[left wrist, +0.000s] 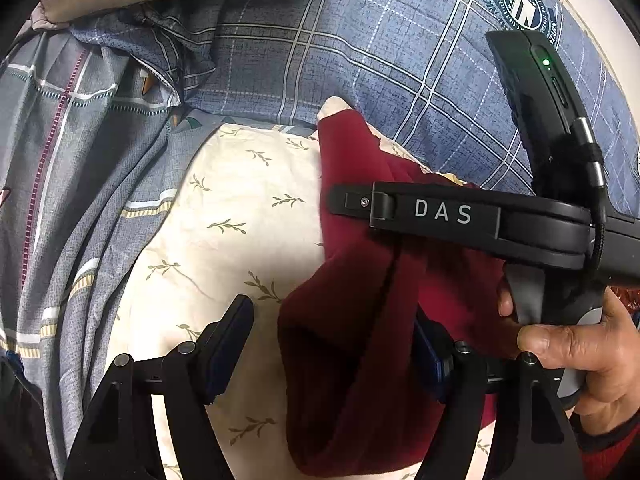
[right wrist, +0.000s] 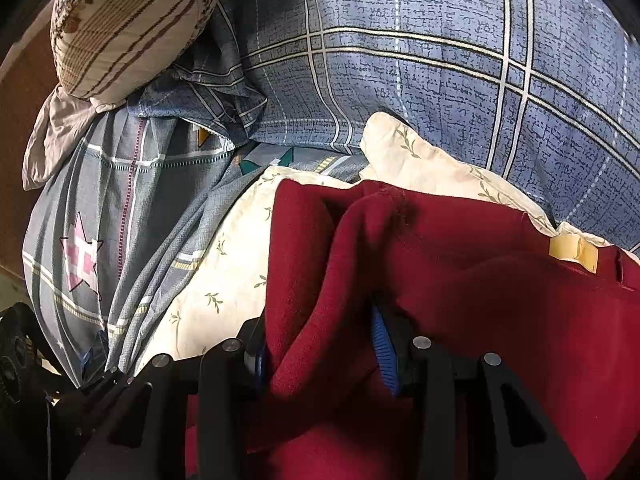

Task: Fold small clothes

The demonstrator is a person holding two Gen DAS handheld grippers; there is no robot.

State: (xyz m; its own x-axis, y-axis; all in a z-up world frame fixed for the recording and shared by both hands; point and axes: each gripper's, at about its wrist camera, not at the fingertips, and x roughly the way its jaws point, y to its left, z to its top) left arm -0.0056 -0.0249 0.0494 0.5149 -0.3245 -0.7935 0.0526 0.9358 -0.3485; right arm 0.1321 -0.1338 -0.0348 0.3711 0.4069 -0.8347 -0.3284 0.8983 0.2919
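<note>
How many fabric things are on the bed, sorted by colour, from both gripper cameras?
Dark red: 1, the garment
Cream with leaf sprigs: 1, the pillow
Blue plaid: 1, the quilt
Grey-blue plaid with a pink star: 1, the sheet
Beige with brown stripes: 1, the cushion
Total: 5

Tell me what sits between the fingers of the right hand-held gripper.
In the right wrist view, a bunched fold of the dark red fleece garment fills the gap of the right hand-held gripper, pressed between its blue-padded fingers.
</note>
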